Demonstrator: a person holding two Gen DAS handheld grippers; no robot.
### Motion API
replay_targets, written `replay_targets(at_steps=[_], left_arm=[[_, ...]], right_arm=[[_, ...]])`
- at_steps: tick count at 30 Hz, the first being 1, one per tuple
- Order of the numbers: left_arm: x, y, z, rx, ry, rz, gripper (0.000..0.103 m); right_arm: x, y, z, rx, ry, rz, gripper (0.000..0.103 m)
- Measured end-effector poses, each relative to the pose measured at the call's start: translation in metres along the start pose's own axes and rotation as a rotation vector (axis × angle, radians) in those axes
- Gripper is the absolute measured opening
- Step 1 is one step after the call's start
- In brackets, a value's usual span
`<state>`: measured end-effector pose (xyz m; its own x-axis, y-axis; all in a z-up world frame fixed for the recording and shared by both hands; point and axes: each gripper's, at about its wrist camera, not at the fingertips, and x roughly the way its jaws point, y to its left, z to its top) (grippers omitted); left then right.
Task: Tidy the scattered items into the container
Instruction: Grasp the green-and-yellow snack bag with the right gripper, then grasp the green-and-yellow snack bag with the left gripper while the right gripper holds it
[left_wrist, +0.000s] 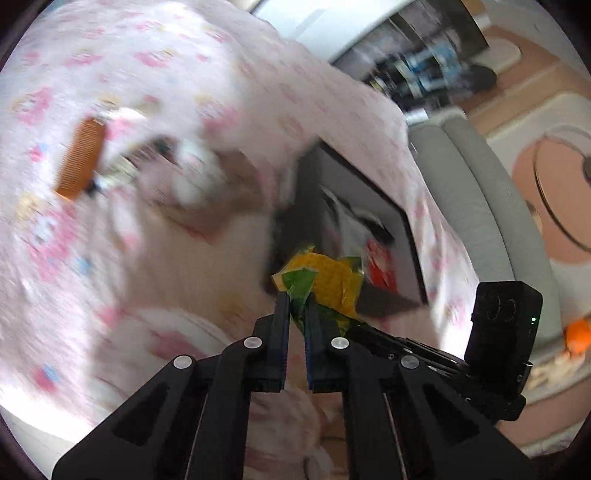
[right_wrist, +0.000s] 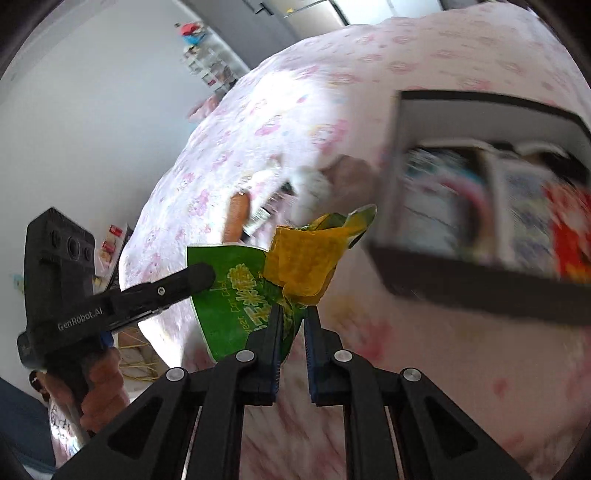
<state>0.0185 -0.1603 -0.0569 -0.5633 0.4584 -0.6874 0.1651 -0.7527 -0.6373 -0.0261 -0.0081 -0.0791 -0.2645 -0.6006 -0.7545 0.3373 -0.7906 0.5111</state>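
Both grippers hold one green and yellow snack bag (left_wrist: 325, 280) above the pink flowered bed. My left gripper (left_wrist: 295, 306) is shut on one edge of it. My right gripper (right_wrist: 293, 314) is shut on the bag (right_wrist: 236, 295) too, and the left gripper's fingers (right_wrist: 192, 278) reach in from the left. A dark open box (left_wrist: 354, 229) with several packets inside lies just beyond the bag; in the right wrist view the box (right_wrist: 480, 288) is at the right. An orange comb (left_wrist: 81, 162) and blurred small items lie on the bed.
The pink bedspread (left_wrist: 110, 258) fills most of both views. A grey padded bench (left_wrist: 480, 206) and patterned floor mat lie beyond the bed's edge. A shelf with bottles (left_wrist: 424, 70) stands farther back. A white wall (right_wrist: 74, 129) is at the left.
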Motion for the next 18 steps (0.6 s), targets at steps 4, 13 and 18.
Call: replay_targets(at_steps=[4, 13, 18], left_arm=[[0.029, -0.038, -0.028, 0.079, 0.082, 0.022, 0.012], [0.137, -0.078, -0.073, 0.133, 0.321, 0.060, 0.006], [0.136, -0.076, -0.066, 0.153, 0.292, 0.163, 0.007]], right_arm=[[-0.039, -0.038, -0.034, 0.066, -0.028, -0.057, 0.009], [-0.033, -0.101, -0.070, 0.209, -0.008, -0.027, 0.009], [-0.019, -0.135, -0.080, 0.291, 0.022, -0.085, 0.009]])
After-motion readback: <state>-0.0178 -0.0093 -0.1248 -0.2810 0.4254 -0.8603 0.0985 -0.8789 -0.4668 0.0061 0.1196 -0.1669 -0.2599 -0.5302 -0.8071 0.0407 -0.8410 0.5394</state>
